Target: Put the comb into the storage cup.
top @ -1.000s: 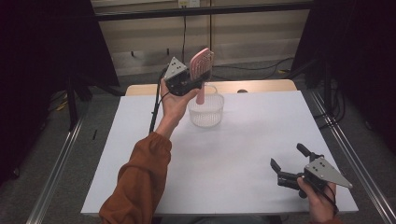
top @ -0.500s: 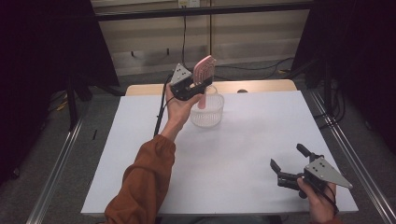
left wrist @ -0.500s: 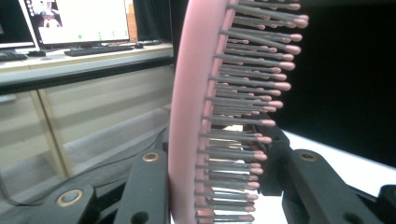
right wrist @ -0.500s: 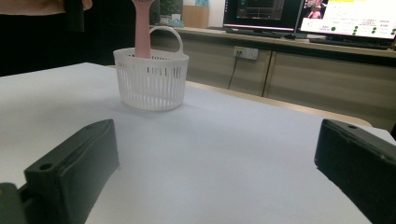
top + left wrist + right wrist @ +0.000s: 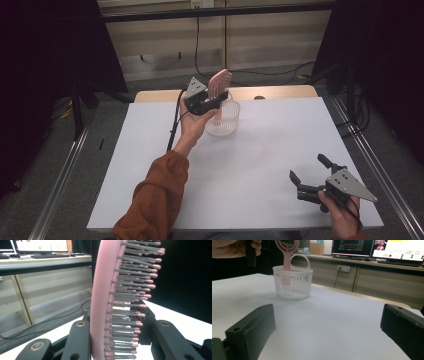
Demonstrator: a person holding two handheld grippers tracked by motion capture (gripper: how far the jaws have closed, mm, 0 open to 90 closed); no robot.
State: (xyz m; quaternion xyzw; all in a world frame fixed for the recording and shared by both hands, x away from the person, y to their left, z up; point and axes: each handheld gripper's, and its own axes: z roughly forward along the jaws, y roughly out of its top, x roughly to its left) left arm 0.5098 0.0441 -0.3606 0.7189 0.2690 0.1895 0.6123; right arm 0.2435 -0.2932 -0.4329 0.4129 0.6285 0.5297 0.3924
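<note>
A white table (image 5: 260,165) is set in a dim room, with dark curtains at both sides and a pale wall panel at 12 o'clock. Compared with half a second back, the pink hairbrush (image 5: 219,82) has been brought lower, so its handle is now dipped into the white basket (image 5: 223,120) up at 12 o'clock on the table; the right side hasn't been moved at all.

The brush is clamped by the left tongs (image 5: 216,98) around the lower part of its head, pad on one side, bristles on the other, as seen in the left gripper view (image 5: 100,302). Its long axis is kept nearly upright, head pointing up toward 12 and tipped a bit toward 1 o'clock, handle down inside the basket (image 5: 293,282).

The right tongs (image 5: 311,175) are parked at about 5 o'clock, spread wide, nothing gripped, well apart from the basket.
</note>
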